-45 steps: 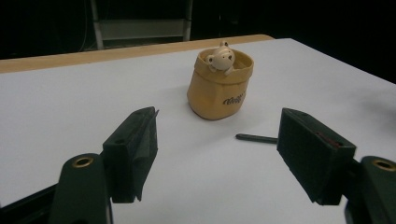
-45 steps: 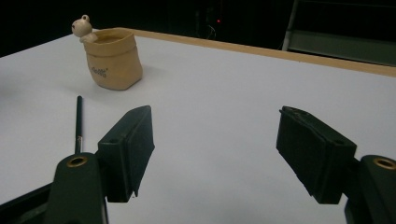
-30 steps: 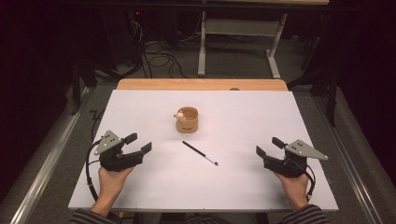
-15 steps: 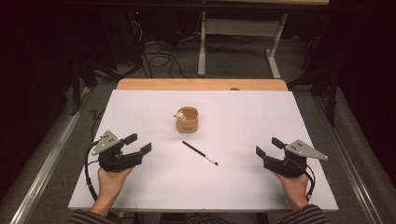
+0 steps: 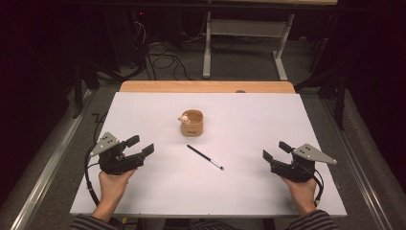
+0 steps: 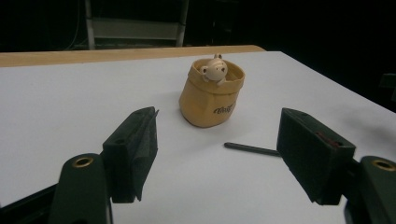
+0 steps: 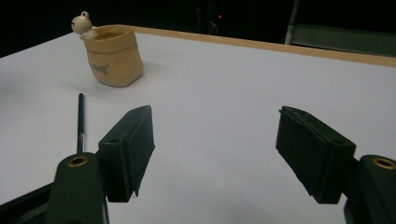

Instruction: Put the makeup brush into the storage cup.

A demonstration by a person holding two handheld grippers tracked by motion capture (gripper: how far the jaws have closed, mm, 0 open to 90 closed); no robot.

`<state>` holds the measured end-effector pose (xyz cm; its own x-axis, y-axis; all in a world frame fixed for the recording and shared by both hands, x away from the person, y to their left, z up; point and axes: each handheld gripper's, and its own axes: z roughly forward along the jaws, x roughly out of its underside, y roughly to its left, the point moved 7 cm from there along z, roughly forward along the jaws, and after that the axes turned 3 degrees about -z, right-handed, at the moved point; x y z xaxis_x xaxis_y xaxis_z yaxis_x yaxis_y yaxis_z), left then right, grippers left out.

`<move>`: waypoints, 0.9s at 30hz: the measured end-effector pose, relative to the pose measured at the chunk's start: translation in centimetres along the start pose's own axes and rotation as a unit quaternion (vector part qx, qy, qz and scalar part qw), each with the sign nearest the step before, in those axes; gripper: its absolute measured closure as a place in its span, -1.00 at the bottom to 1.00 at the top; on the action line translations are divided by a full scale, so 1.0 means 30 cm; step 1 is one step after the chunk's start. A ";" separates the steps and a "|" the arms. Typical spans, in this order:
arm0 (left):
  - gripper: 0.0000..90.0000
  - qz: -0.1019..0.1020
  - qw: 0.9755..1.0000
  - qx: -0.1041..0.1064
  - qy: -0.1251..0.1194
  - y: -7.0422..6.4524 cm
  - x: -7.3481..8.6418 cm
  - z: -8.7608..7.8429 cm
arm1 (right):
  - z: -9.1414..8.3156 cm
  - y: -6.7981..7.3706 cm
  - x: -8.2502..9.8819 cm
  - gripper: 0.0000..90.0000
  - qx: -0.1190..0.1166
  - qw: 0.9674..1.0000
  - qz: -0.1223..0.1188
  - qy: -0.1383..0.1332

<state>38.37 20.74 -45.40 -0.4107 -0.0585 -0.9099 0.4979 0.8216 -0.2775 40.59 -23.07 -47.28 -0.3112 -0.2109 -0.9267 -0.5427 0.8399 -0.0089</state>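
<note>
On the white desk [image 5: 143, 201], a slim black pen [image 5: 205, 157] is lying flat near the middle, just in front of a tan sack-shaped holder [image 5: 192, 123] with a small bear figure [image 5: 183, 118] peeking over its rim. Left tool [image 5: 141, 146] and right tool [image 5: 272, 151] are resting at opposite sides, well apart from the pen, each with jaws spread wide and holding nothing. The pen is looking thin, dark, with a silvery tip, and lying diagonally. Risk: such a narrow round shaft is likely rolling or skidding away if a jaw is nudging it off-centre; the light holder could be tipping if bumped.
</note>
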 end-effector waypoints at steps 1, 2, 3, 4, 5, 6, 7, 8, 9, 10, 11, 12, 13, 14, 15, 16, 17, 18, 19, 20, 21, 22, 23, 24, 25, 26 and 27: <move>-0.35 0.001 1.000 0.001 0.000 -0.002 -0.001 0.000 | 0.000 -0.001 0.000 -0.36 0.000 1.000 0.000 0.000; -0.35 0.001 1.000 0.001 0.001 -0.003 -0.002 0.001 | 0.000 -0.001 0.000 -0.36 0.000 1.000 0.000 0.000; -0.35 0.002 1.000 0.002 0.002 -0.004 -0.002 0.002 | 0.000 -0.002 0.000 -0.36 0.000 1.000 0.001 0.000; -0.35 0.002 1.000 0.003 0.002 -0.005 -0.003 0.002 | 0.000 -0.002 0.000 -0.36 0.000 1.000 0.001 0.000; -0.35 0.002 1.000 0.004 0.002 -0.006 -0.003 0.001 | 0.000 -0.002 0.000 -0.36 0.000 1.000 0.000 0.000; -0.36 0.006 1.000 0.004 0.004 -0.005 -0.004 0.000 | 0.000 -0.001 0.001 -0.36 -0.001 1.000 0.001 0.001; -0.36 0.006 1.000 0.004 0.004 -0.005 -0.004 0.000 | 0.000 0.000 0.001 -0.36 -0.001 1.000 0.000 0.001; -0.37 0.005 1.000 0.005 0.002 -0.005 -0.006 -0.001 | 0.000 0.000 0.001 -0.36 0.000 1.000 0.000 0.001; -0.37 0.003 1.000 0.007 0.002 -0.003 -0.008 -0.002 | 0.000 0.000 0.001 -0.36 0.000 1.000 0.000 0.001; -0.38 0.002 1.000 0.009 0.004 0.000 -0.010 -0.003 | 0.001 -0.001 0.001 -0.36 0.000 1.000 -0.001 0.001; -0.38 0.001 1.000 0.009 0.003 0.000 -0.011 -0.003 | 0.001 -0.001 0.001 -0.36 0.000 1.000 -0.001 0.001; -0.38 0.000 1.000 0.011 0.004 0.000 -0.013 0.000 | 0.001 -0.001 0.002 -0.36 0.000 1.000 0.001 0.002; -0.38 0.001 1.000 0.013 0.006 0.000 -0.013 0.001 | 0.001 -0.001 0.002 -0.36 0.000 1.000 0.001 0.002; -0.38 0.002 1.000 0.014 0.007 -0.001 -0.013 0.004 | 0.001 -0.001 0.002 -0.36 0.000 1.000 0.000 0.002; -0.38 0.002 1.000 0.014 0.007 -0.001 -0.013 0.004 | 0.001 -0.001 0.002 -0.36 0.000 1.000 0.000 0.002; -0.38 0.004 1.000 0.014 0.008 -0.002 -0.014 0.006 | 0.001 -0.001 0.002 -0.36 0.000 1.000 0.000 0.002; -0.38 0.004 1.000 0.015 0.009 -0.004 -0.014 0.009 | 0.001 -0.001 0.002 -0.36 0.000 1.000 0.000 0.002; -0.38 0.005 1.000 0.017 0.009 -0.007 -0.015 0.011 | 0.001 -0.001 0.002 -0.36 0.000 1.000 0.000 0.002; -0.38 0.006 1.000 0.018 0.010 -0.009 -0.016 0.014 | 0.001 -0.001 0.001 -0.36 0.000 1.000 0.001 0.001; -0.39 0.007 1.000 0.019 0.008 -0.012 -0.020 0.017 | 0.001 -0.001 0.001 -0.36 0.000 1.000 0.000 0.001; -0.39 0.007 1.000 0.019 0.008 -0.012 -0.020 0.017 | 0.001 -0.001 0.001 -0.36 0.000 1.000 0.000 0.001; -0.39 0.007 1.000 0.020 0.008 -0.014 -0.022 0.019 | 0.001 -0.001 0.001 -0.36 0.000 1.000 0.000 0.001; -0.39 0.007 1.000 0.021 0.007 -0.016 -0.025 0.021 | 0.001 -0.001 0.001 -0.36 0.000 1.000 0.000 0.001; -0.39 0.007 1.000 0.024 0.007 -0.018 -0.028 0.025 | 0.000 -0.001 0.001 -0.36 0.000 1.000 0.000 0.000; -0.39 0.006 1.000 0.024 0.006 -0.020 -0.031 0.028 | 0.000 -0.001 0.001 -0.36 0.000 1.000 0.000 0.000; -0.39 0.009 1.000 0.025 0.006 -0.021 -0.033 0.030 | 0.000 -0.001 0.001 -0.36 0.000 1.000 0.000 0.000; -0.39 0.009 1.000 0.025 0.006 -0.021 -0.033 0.030 | 0.000 -0.001 0.001 -0.36 0.000 1.000 0.000 0.000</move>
<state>39.15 19.78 -44.61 -0.4109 -0.0373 -0.9109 0.5427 0.7928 -0.2773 40.60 -23.09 -47.31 -0.3119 -0.2112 -0.9263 -0.5432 0.8395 -0.0085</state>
